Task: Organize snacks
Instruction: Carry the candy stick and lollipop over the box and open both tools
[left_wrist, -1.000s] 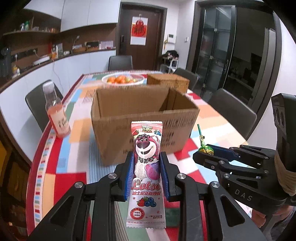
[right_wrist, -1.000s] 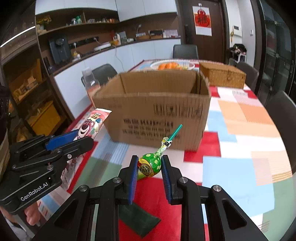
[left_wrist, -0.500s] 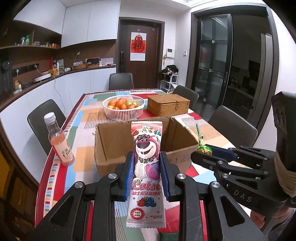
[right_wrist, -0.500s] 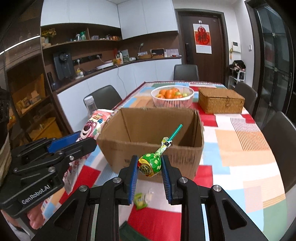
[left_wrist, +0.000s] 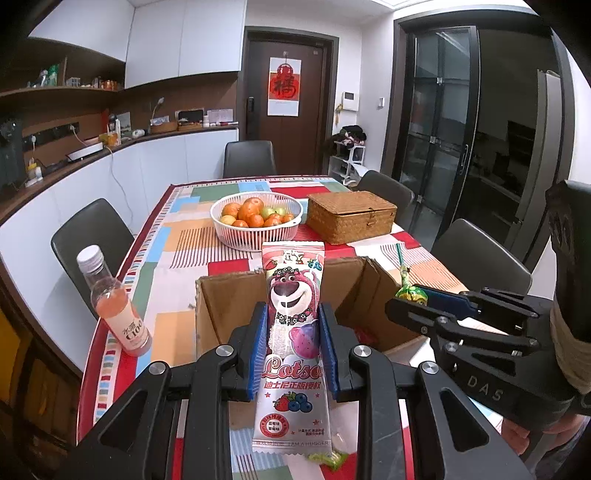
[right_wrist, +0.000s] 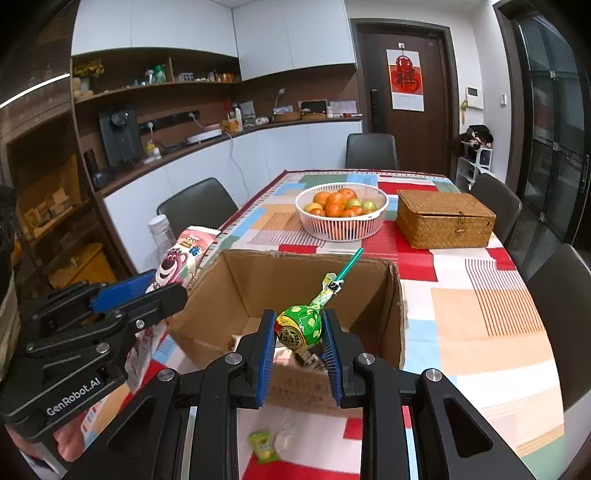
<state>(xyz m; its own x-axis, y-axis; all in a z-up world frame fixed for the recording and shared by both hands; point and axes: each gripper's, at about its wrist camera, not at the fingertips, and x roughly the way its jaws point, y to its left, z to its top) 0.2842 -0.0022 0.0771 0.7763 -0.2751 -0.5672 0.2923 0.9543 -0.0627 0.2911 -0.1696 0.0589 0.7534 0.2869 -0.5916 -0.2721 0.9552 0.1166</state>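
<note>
My left gripper (left_wrist: 292, 325) is shut on a pink Lotso bear snack packet (left_wrist: 291, 339), held upright above the near edge of an open cardboard box (left_wrist: 218, 317). My right gripper (right_wrist: 298, 332) is shut on a green-wrapped lollipop (right_wrist: 300, 326) with a teal stick, held above the box (right_wrist: 369, 288). The right gripper also shows in the left wrist view (left_wrist: 413, 301), and the left gripper with its packet in the right wrist view (right_wrist: 147, 291). Some wrapped items lie inside the box, partly hidden.
A pink drink bottle (left_wrist: 116, 306) stands left of the box. A white fruit basket (left_wrist: 256, 221) and a wicker box (left_wrist: 351, 216) sit behind. Small green candies (right_wrist: 263, 445) lie on the tablecloth near me. Dark chairs surround the table.
Both grippers have risen and moved forward with their snacks, from in front of the box's side to above its open top. The inside of the box now shows.
</note>
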